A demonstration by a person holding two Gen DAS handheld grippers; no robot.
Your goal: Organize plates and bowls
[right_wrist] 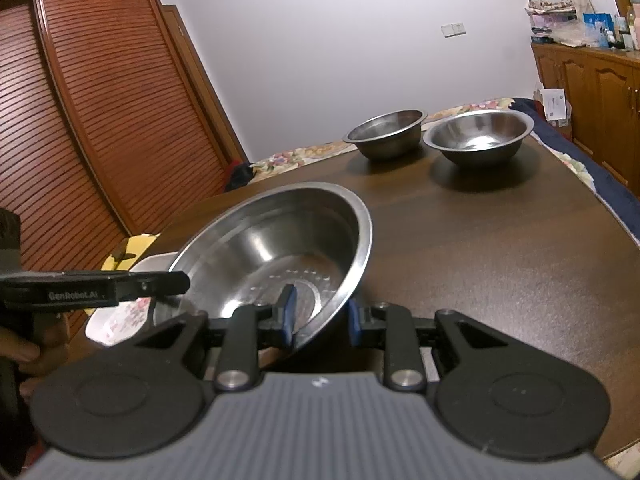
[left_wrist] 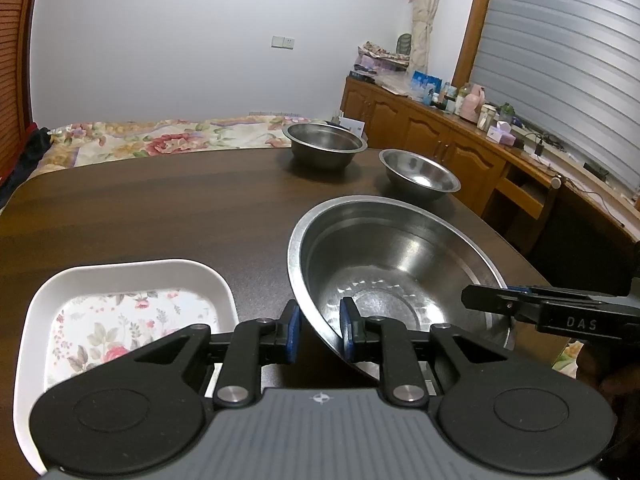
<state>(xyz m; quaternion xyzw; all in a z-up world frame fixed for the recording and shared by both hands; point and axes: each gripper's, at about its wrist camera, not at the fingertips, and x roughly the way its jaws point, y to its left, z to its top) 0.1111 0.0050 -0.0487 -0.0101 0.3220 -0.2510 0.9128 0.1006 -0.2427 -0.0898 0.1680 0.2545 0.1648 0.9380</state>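
A large steel bowl sits between both grippers over the dark wooden table. My left gripper straddles its near left rim, one blue pad inside and one outside, shut on it. My right gripper is shut on the opposite rim the same way, and shows side-on in the left wrist view. The left gripper shows side-on in the right wrist view. I cannot tell whether the bowl's base touches the table. A white square plate with a flower pattern lies left of the bowl.
Two smaller steel bowls stand side by side at the table's far end. A bed with a floral cover lies beyond the table, wooden cabinets at the right, a slatted wardrobe at the left.
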